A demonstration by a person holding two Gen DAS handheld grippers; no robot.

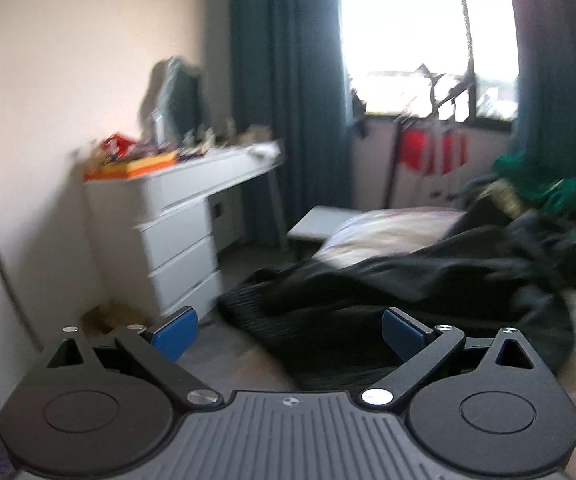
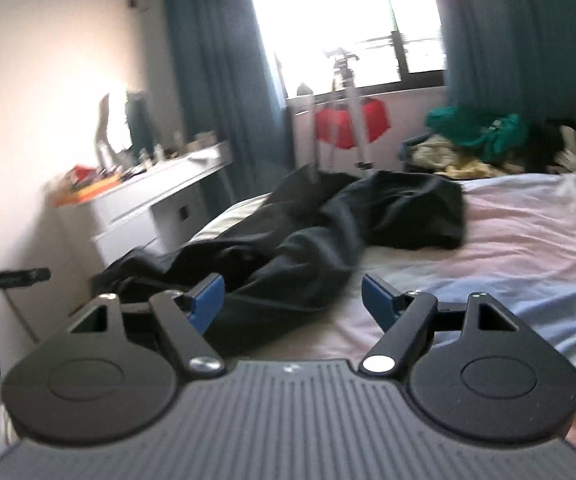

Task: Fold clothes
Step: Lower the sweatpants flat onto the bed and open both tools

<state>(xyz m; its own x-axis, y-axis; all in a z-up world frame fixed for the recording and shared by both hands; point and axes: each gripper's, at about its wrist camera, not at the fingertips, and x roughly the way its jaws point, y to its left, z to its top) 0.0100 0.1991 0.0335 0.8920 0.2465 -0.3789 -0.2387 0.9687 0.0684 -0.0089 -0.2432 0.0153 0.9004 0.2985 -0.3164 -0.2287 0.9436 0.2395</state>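
Here black garment overhangs bed edge; both tongs spread

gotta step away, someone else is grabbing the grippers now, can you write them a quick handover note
Left gripper: open, holding nothing, hovering near the hanging end of the black garment.
Right gripper: open, holding nothing, above the near part of the same garment.
The black garment lies crumpled across the bed, one end drooping over the edge on the dresser side.
More clothes are heaped in a pile beyond the bed.
Done: nothing folded yet.
Left: spread the black garment flat, fold it, then probably take on the pile.
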